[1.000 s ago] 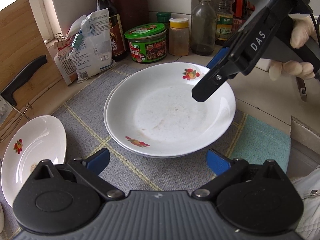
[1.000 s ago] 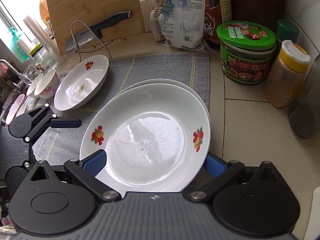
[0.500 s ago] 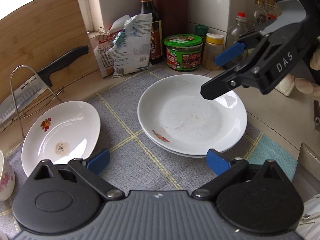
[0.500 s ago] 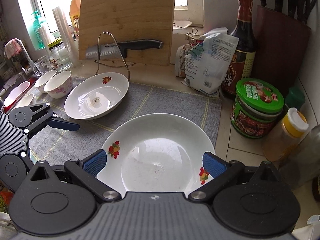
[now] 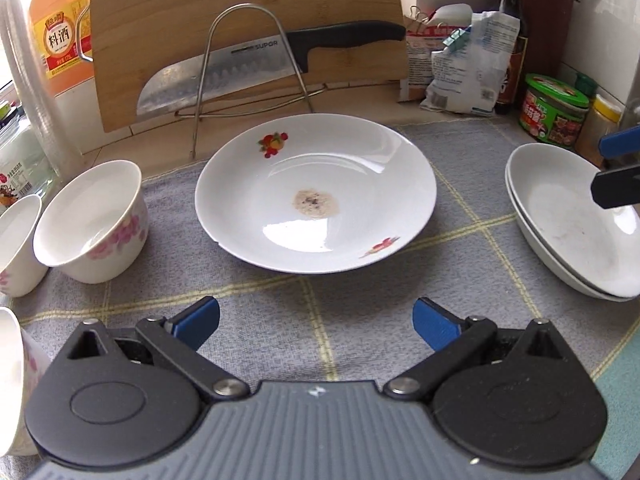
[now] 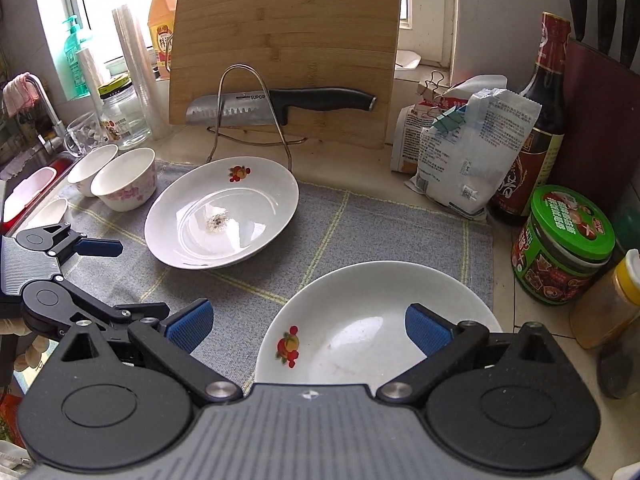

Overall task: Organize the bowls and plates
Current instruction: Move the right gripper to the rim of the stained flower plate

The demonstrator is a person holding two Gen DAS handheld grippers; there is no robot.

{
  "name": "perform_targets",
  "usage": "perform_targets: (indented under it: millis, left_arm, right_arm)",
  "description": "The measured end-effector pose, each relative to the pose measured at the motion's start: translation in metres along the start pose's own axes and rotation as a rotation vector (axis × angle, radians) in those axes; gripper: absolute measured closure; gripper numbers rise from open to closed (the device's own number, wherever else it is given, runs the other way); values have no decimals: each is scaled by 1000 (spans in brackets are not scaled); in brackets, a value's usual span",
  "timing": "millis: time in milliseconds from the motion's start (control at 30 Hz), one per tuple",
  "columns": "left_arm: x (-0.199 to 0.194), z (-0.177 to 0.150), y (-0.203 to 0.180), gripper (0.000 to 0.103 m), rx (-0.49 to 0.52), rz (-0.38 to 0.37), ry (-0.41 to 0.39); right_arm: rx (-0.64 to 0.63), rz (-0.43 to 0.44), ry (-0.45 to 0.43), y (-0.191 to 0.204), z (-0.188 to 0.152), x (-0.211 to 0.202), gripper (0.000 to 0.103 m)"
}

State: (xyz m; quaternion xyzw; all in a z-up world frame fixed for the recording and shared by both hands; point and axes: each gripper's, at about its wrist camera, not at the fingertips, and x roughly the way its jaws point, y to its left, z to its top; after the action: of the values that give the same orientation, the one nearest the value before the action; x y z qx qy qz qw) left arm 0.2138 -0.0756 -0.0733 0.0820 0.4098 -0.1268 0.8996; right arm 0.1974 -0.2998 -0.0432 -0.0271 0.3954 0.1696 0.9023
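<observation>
So my left gripper (image 5: 316, 320) is hanging over the grey checked mat (image 5: 280, 304) with its blue pads spread wide and nothing between them, pointed straight at the single fruit-print plate (image 5: 316, 196), which sits flat on the mat a little ahead of the fingertips. That plate has a brownish dried smear in the middle. To its left are two white bowls with pink flowers (image 5: 90, 220), side by side, and the rim of another one pokes in at the bottom left edge of the left wrist view. Off to the right there's the stack of two plates (image 5: 568, 232), one nested in the other. My right gripper (image 6: 306, 326) is up over that stack (image 6: 360, 320), jaws also wide apart and empty, the right pad hanging over the top plate's inside and the left pad out over the mat; can't tell for sure if it's touching, but it looks like it's hovering. Behind everything a bamboo cutting board (image 5: 240, 32) leans upright, with a Supor knife (image 5: 260, 64) resting on a wire rack (image 5: 248, 76) in front of it. Far right there's a green-lidded jar (image 6: 564, 244), a dark sauce bottle (image 6: 536, 128) and some clipped white bags (image 6: 468, 148) on the counter
</observation>
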Motion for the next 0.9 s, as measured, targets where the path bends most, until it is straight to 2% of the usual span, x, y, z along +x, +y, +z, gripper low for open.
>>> perform_targets:
  millis: [500, 900]
  left_arm:
    - [23, 4, 17, 1, 15, -42, -3]
    - [34, 7, 21, 0, 0, -52, -13]
  right_arm:
    - [-6, -43, 30, 30, 21, 18, 0]
    - [-11, 18, 62, 32, 43, 50, 0]
